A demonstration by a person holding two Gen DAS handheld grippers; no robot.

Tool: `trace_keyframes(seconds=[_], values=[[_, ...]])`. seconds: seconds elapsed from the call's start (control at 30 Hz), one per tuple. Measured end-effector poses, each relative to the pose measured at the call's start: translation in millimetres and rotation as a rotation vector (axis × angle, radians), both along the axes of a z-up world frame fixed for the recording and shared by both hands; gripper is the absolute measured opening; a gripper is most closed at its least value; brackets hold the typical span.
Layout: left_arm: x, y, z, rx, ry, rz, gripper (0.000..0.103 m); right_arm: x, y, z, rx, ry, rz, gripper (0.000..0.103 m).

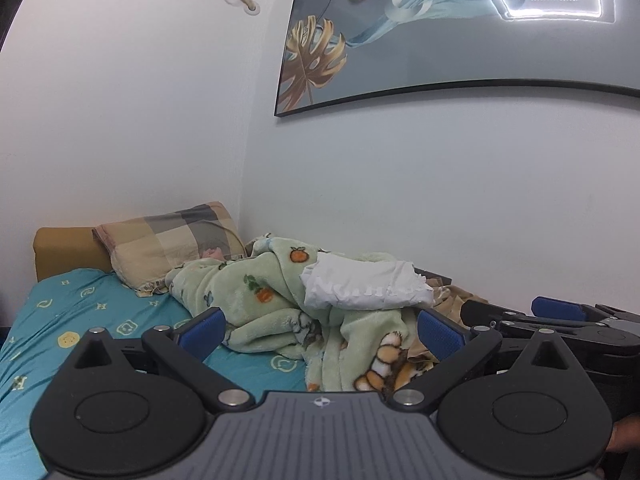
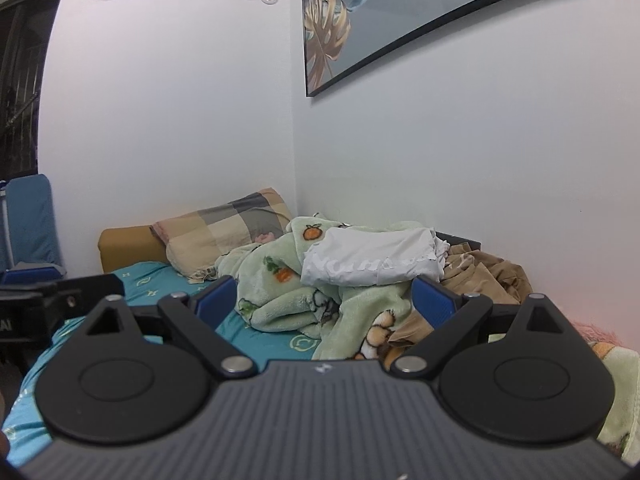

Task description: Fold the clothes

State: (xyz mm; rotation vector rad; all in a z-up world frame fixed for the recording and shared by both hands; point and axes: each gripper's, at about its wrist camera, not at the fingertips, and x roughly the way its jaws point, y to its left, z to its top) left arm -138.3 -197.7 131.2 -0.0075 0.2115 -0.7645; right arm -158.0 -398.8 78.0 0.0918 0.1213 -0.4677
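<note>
Looking from the left side to the right, the blue sheet (image 1: 80,320) is covering the bed, and a checked pillow (image 1: 172,244) is leaning at the head of it, in the corner of the room. Next to the pillow a fuzzy green blanket (image 1: 260,304) with little orange pictures is lying in a big lump. A white shirt (image 1: 368,284) is sitting on top of that lump, bunched up and not flat. Farther right, against the wall, some brown clothes (image 2: 488,276) are piling up in a messy heap.

Both tools are floating low over the bed and pointing at the lump. The left tongs (image 1: 320,332) are spread wide and are holding nothing. The right tongs (image 2: 324,300) are spread wide too, and they are also holding nothing. In the left camera the right tool is showing at the right edge, just beside the left one.

It looks like the folding is only just starting. Nothing is laid flat yet, and no piece is folded. The step in hand seems to be reaching for the first piece, most likely the white shirt, since it is on top and in the middle.

The next move is calling for both tongs to go forward, pinch the shirt at two edges, lift it off the blanket and spread it flat on the open blue sheet. Grabbing the fuzzy blanket by mistake could be a problem, because the shirt is resting right on it.
</note>
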Motion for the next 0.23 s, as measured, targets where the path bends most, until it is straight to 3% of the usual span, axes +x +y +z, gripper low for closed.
trace_keyframes(seconds=[0.23], values=[[4.7,3.6,-5.5,0.010,-0.003,0.023,0.103,9.3,-2.1,-6.3,0.012,0.017,-0.010,0.096]])
